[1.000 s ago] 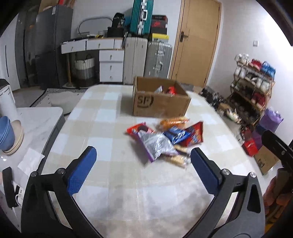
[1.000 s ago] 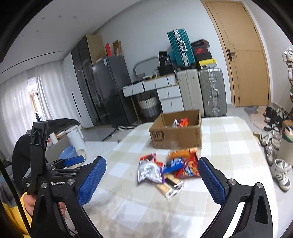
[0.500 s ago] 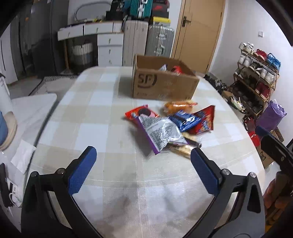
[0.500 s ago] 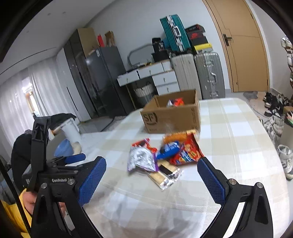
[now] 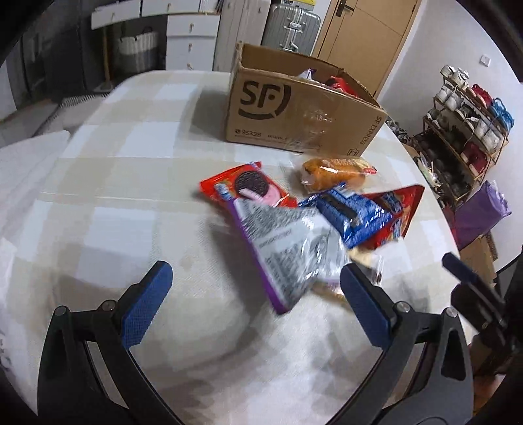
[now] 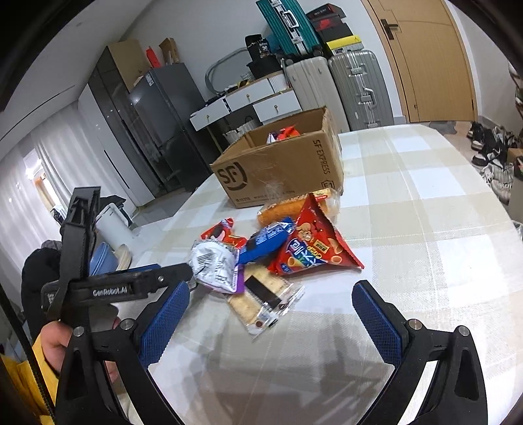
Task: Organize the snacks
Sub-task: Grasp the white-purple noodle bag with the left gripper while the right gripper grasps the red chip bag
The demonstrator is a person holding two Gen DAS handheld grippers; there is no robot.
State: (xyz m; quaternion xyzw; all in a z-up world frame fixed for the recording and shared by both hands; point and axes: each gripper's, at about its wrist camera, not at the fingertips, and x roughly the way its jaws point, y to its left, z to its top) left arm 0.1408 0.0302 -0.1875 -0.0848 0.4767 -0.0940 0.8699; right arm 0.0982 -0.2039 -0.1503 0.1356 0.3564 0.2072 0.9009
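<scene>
Beige-and-white checked tablecloth (image 6: 408, 202), brown cardboard box (image 6: 278, 170), red triangular bag (image 6: 313, 248), blue fingers (image 6: 165, 323)

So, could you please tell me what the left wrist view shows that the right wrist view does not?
Only the left wrist view shows the loaded metal shoe rack. Only the right wrist view shows the teal hard-shell suitcase and dark grey fridge. Both show the brown SF cardboard box, the blue cookie packet and open grippers.
</scene>
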